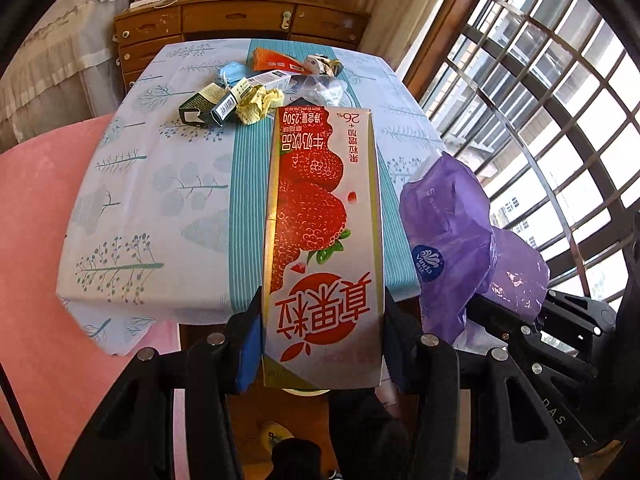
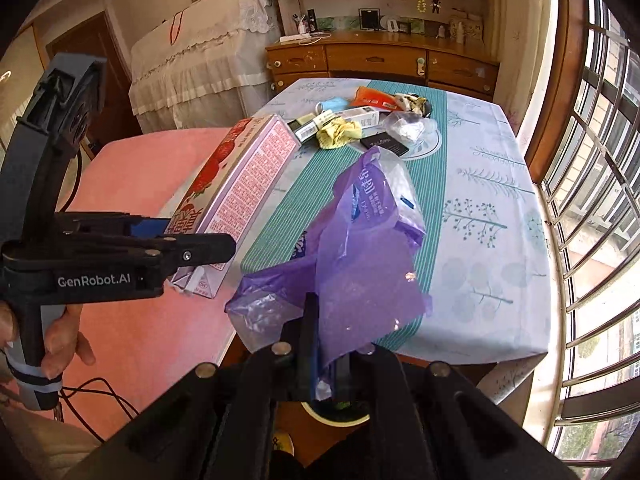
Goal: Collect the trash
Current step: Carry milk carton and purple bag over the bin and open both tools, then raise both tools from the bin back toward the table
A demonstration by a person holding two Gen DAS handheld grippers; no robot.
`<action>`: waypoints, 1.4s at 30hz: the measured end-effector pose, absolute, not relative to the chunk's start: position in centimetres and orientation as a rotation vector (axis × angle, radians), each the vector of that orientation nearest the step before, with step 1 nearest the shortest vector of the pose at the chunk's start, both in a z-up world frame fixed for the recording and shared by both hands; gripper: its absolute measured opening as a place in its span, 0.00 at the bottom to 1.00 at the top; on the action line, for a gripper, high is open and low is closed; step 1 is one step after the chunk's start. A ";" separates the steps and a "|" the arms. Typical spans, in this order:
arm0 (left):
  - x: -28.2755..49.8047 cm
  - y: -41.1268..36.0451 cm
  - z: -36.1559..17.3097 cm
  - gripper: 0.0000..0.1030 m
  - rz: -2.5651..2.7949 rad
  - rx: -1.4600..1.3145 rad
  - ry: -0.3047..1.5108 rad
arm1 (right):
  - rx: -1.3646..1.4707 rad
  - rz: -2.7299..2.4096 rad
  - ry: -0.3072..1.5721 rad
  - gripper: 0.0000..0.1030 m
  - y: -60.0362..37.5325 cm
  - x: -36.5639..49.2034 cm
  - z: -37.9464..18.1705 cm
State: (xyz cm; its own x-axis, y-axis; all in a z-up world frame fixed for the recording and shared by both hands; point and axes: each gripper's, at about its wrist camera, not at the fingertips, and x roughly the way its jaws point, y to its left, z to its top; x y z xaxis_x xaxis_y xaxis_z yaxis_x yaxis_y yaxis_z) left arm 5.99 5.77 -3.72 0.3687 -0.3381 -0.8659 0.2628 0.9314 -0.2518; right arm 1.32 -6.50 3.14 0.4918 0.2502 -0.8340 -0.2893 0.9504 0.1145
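Note:
My left gripper (image 1: pixel 322 332) is shut on a strawberry milk carton (image 1: pixel 324 240), held off the near table edge with its long axis pointing toward the table; it also shows in the right wrist view (image 2: pixel 236 184), with the left gripper (image 2: pixel 200 240) clamped near its base. My right gripper (image 2: pixel 326 344) is shut on a purple plastic wrapper (image 2: pixel 360 248), which hangs crumpled over the table's near edge; it also shows in the left wrist view (image 1: pixel 452 232). More trash lies at the table's far end: small boxes (image 1: pixel 212 106), a yellow crumpled wrapper (image 1: pixel 258 102), an orange packet (image 1: pixel 276 62), a clear plastic bag (image 2: pixel 408 126).
The table (image 2: pixel 492 216) has a pale patterned cloth with a teal striped runner. A pink padded seat (image 2: pixel 132 208) stands to its left. A wooden dresser (image 2: pixel 380 60) is behind it, barred windows (image 2: pixel 592 184) to the right. A bin rim (image 2: pixel 336 416) shows below my right gripper.

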 end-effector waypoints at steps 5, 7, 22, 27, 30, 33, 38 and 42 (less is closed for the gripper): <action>3.4 4.4 -7.0 0.48 -0.431 -0.018 1.181 | -0.070 0.322 1.084 0.03 -5.3 -1.8 0.2; 2.2 4.0 -8.8 0.48 -0.436 0.003 1.215 | -0.060 0.319 1.128 0.03 -5.2 -2.7 -1.6; 1.0 1.4 -29.9 0.48 -0.359 -0.028 1.509 | 0.057 0.283 1.432 0.04 -6.9 -4.6 -25.1; 2.3 0.9 -38.0 0.49 -0.309 -0.021 1.538 | 0.034 0.269 1.468 0.05 -7.5 -3.6 -34.0; 3.3 0.5 -42.1 0.49 -0.288 -0.013 1.541 | 0.036 0.265 1.458 0.07 -8.1 -2.9 -38.0; 3.4 0.0 -45.4 0.55 -0.288 0.014 1.522 | 0.039 0.253 1.443 0.07 -8.5 -2.3 -41.0; 3.6 0.1 -47.8 0.80 -0.266 0.011 1.479 | 0.071 0.207 1.477 0.58 -9.4 0.0 -43.3; 3.7 0.2 -47.5 0.86 -0.242 0.048 1.442 | 0.101 0.200 1.460 0.59 -9.7 0.0 -43.2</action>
